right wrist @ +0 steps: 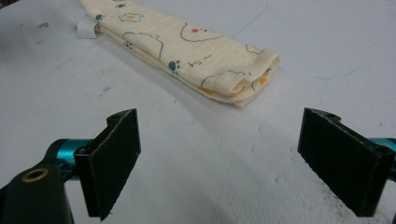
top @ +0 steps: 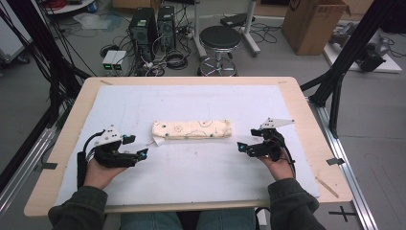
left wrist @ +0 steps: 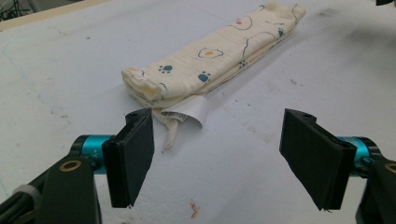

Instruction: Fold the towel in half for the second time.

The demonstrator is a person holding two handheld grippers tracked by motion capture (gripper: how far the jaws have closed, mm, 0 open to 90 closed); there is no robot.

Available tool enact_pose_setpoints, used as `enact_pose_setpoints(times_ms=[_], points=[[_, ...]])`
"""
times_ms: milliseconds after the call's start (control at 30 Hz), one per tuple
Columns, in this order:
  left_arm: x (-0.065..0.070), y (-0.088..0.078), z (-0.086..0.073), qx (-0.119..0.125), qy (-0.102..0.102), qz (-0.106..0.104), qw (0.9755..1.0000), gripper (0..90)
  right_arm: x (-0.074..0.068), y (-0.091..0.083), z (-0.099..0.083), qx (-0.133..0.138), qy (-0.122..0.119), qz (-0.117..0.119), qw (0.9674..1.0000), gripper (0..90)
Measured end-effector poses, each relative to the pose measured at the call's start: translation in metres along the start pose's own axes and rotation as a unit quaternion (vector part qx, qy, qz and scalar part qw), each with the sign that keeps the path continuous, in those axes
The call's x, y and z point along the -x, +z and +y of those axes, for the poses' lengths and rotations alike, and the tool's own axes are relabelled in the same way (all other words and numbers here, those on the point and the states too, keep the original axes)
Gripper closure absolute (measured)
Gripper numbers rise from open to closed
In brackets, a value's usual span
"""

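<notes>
The table (top: pixel 306 124) is the largest thing here, a wooden top covered almost edge to edge by a white mat (top: pixel 201 167), probably there to give a soft, non-slip working surface. At its centre lies a folded cloth (top: pixel 191 129), a long narrow bundle running from 9 to 3 o'clock. It is cream-coloured and printed with dark outlines, small paw prints and yellow and red spots, and it is folded into several layers whose edges show at both ends. A white label (left wrist: pixel 194 111) curls out from under the end at 9 o'clock, and a thin strip of fabric hangs beside it.

The left gripper (top: pixel 139 154) rests on the mat at about 8 o'clock from the cloth, its jaws spread wide and empty, aimed at the labelled end. The right gripper (top: pixel 243 146) sits at about 4 o'clock, near the other end, jaws likewise wide apart and holding nothing. Each hand seems placed so that one gripper can take one end, which suits unfolding or shifting a long limp bundle.
</notes>
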State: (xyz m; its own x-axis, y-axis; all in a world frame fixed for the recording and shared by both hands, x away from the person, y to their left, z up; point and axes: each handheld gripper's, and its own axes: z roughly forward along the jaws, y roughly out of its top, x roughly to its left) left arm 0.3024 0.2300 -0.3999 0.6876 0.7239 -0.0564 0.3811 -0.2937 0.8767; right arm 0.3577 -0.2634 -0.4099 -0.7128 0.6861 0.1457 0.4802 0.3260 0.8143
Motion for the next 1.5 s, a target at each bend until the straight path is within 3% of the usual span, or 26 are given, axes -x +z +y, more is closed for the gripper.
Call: enact_pose_setpoints(times_ms=[567, 1233, 1500], points=[[0.005, -0.009, -0.018, -0.003, -0.002, 0.009, 1.0, 25.9, -0.004, -0.016, -0.021, 0.007, 0.0, -0.009, 0.9999, 12.4], [0.009, -0.022, -0.027, 0.001, -0.002, 0.016, 0.9999, 25.9, -0.01, -0.033, -0.046, -0.005, 0.002, -0.018, 0.9998, 12.4], [0.01, -0.02, -0.029, 0.003, -0.003, 0.018, 0.9998, 25.9, -0.011, -0.035, -0.052, -0.011, 0.003, -0.016, 0.9998, 12.4]])
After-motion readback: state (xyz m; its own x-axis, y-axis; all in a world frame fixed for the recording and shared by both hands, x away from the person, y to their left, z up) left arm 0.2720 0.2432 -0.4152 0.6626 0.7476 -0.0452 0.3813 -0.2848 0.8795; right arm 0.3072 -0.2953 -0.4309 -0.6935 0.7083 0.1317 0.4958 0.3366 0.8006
